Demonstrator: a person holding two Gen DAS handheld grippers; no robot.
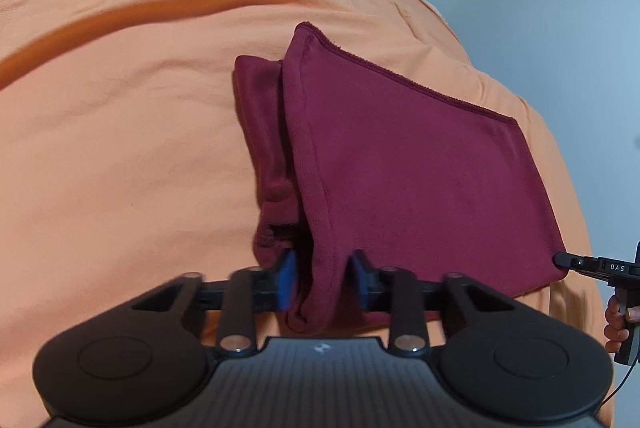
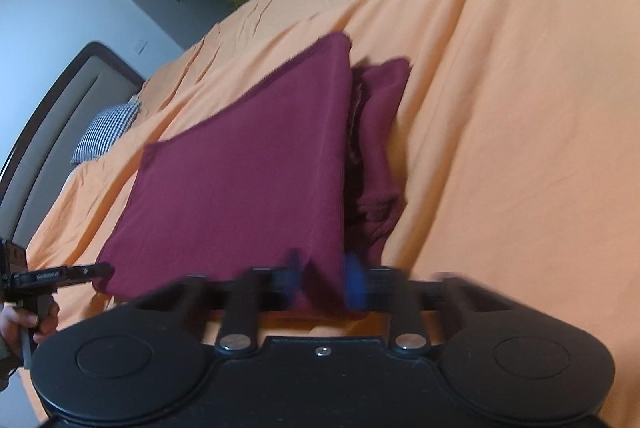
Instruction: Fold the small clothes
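Grippers at the two near corners of a maroon garment

Left gripper [image 1: 323, 278] was clamped on one near corner of the folded maroon garment [image 1: 420, 180]. Right gripper [image 2: 322, 278] was clamped on the other near corner. The garment lay flat on the orange bed sheet [image 1: 120, 148], its sleeve [image 1: 264, 148] tucked underneath.

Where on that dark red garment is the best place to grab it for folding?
By its two near corners, coming in low from the near edge. The maroon garment lies flat on the orange bedsheet, so only its edges offer a lip. The left gripper and right gripper each pinch one there.
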